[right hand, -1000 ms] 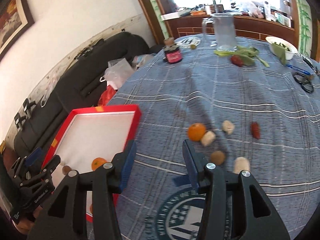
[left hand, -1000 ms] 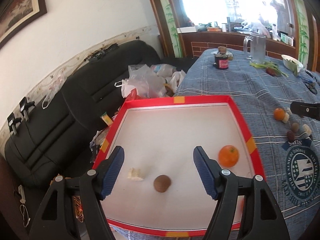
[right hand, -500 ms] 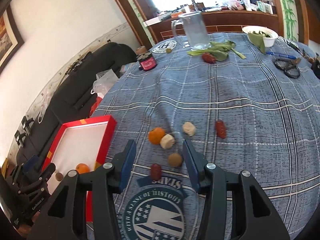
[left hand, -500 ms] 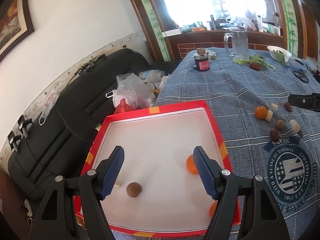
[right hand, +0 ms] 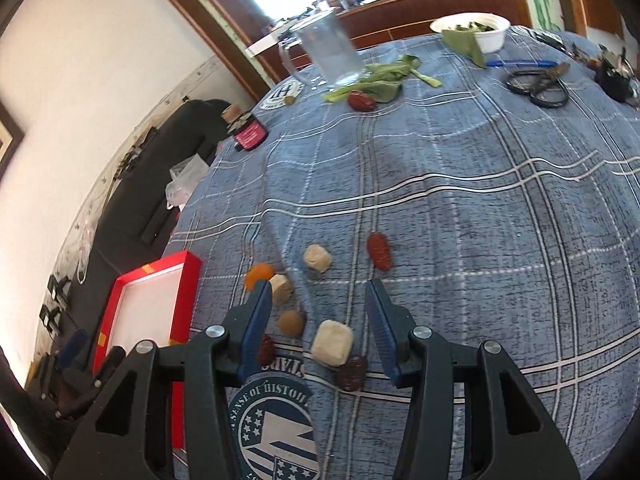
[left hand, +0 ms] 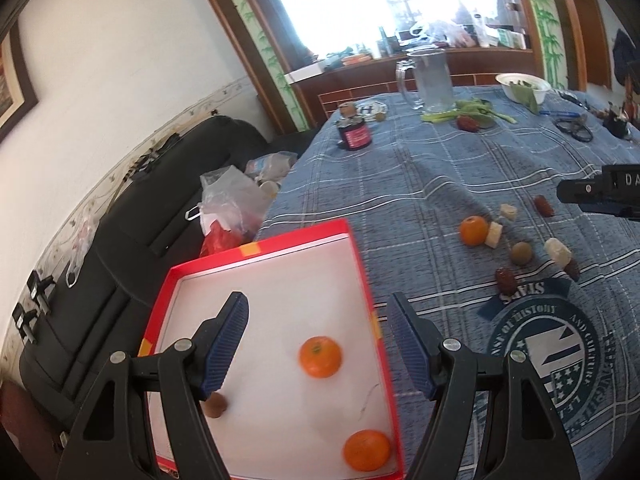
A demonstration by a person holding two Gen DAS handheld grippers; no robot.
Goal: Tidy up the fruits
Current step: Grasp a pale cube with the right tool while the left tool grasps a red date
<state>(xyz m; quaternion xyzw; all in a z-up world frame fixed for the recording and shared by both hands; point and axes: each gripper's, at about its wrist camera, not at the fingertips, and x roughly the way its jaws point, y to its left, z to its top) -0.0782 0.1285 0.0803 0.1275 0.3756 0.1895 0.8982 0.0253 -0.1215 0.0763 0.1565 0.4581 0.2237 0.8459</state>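
A blue checked tablecloth (right hand: 440, 168) covers the table, with a round printed crest near its front edge. On its left corner sits a red box (left hand: 362, 276) with a white floor, beside a black sofa (left hand: 120, 248). At the far end stand a clear jug (right hand: 332, 52), a white bowl (right hand: 486, 34) of greens, scissors (right hand: 538, 88) and a small dark jar (right hand: 248, 132).

The left gripper (left hand: 318, 344) hangs over the box, jaws wide and holding nothing. The right gripper (right hand: 318, 328) hangs over the loose fruit, jaws wide and also empty.

Inside the box lie two oranges (left hand: 321, 357), one mid-floor and one in the near right corner, plus a small brown fruit (left hand: 216, 405) partly behind the left finger.

On the cloth, right of the box, a third orange (right hand: 259, 275) touches a pale chunk (right hand: 281, 288). Near them lie another brown fruit (right hand: 292, 323), two more pale chunks (right hand: 332, 343), the larger one between the right gripper's fingers, and several dark red dates (right hand: 379, 251).
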